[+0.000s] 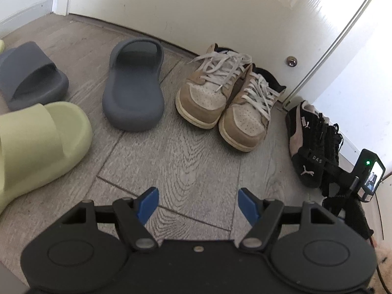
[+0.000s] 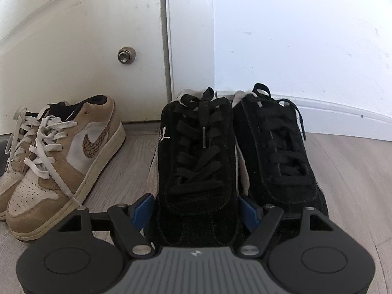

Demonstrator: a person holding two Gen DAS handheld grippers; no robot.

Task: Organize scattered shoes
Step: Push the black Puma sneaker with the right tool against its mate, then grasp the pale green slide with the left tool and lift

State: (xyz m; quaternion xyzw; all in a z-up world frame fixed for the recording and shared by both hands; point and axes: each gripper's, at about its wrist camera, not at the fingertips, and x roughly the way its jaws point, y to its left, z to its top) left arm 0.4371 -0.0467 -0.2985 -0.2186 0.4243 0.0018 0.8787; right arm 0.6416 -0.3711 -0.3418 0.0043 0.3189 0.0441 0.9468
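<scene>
My left gripper [image 1: 198,198] hangs open over bare wood floor with nothing between its blue pads. Ahead of it a pair of tan and white sneakers [image 1: 220,103] stands side by side, toes toward me, against the white door. To their left lie a dark grey slide [image 1: 134,85], a second grey slide [image 1: 31,73] and a pale green slide [image 1: 36,142]. My right gripper [image 2: 198,201] straddles the toe of a black suede sneaker [image 2: 196,147]. That shoe stands on the floor next to its mate [image 2: 274,147]. The pads sit just beside its sides, so the gripper is open.
A white door [image 2: 73,49] with a metal door stop [image 2: 126,54] and a white wall with baseboard [image 2: 343,115] close off the back. The tan sneakers [image 2: 61,152] stand just left of the black pair. The right device's small screen [image 1: 374,178] shows at the left view's right edge.
</scene>
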